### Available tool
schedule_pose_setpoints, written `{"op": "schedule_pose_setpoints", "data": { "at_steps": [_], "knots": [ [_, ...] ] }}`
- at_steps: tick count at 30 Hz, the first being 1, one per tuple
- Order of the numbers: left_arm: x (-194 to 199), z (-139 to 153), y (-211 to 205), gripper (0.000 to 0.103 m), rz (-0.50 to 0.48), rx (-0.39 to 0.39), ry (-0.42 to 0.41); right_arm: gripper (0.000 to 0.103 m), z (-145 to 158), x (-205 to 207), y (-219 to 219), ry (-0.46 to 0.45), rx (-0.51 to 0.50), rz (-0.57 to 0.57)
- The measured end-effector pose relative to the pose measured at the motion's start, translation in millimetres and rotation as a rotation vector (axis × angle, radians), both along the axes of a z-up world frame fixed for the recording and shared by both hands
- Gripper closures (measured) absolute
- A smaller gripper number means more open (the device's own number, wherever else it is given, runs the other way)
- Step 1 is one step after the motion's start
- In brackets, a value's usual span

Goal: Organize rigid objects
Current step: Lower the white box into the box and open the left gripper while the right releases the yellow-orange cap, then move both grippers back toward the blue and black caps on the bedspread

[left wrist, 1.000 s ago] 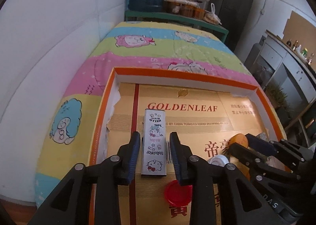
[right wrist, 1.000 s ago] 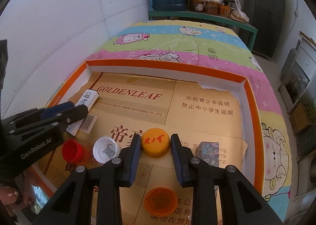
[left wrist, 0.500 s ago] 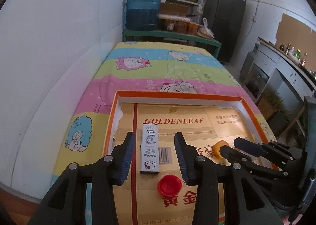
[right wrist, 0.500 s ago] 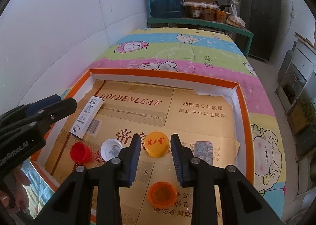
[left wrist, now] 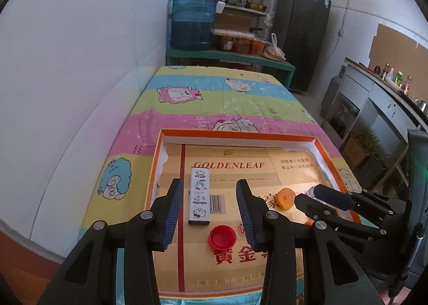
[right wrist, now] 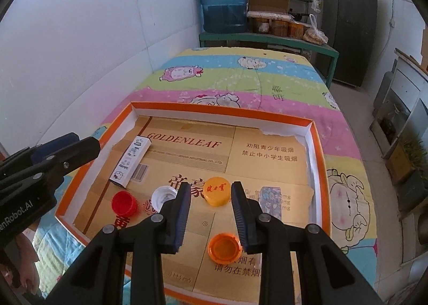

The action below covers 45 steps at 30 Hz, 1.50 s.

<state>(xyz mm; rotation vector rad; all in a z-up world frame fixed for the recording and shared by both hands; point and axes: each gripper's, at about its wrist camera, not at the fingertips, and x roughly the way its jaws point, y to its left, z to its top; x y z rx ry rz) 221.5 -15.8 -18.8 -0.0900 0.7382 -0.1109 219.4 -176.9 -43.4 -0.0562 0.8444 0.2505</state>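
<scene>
Simply slim white cartoon-printed box [left wrist: 199,196]

The left gripper [left wrist: 210,208] and the right gripper [right wrist: 210,211] look alike: black angular plastic fingers with round silver screws at the joints, and ribbed dark-blue pads along the inner faces. White "GenRobot.AI" lettering marks the left gripper's side.

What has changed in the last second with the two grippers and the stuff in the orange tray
Both grippers have pulled up and back from the tray. The left gripper let its jaws widen around the white cartoon box, which lies free on the cardboard. The right gripper kept the same gap, backing off the yellow cap. The red cap, white cap, orange cap and patterned block stayed put.
</scene>
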Motion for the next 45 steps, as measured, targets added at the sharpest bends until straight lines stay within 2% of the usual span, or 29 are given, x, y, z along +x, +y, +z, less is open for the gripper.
{"op": "schedule_pose_setpoints", "data": {
  "at_steps": [45],
  "knots": [
    [-123, 48, 17, 0.061, 0.004, -0.001, -0.078, 0.072, 58, -113, 12, -0.105, -0.014, -0.012]
  ]
}}
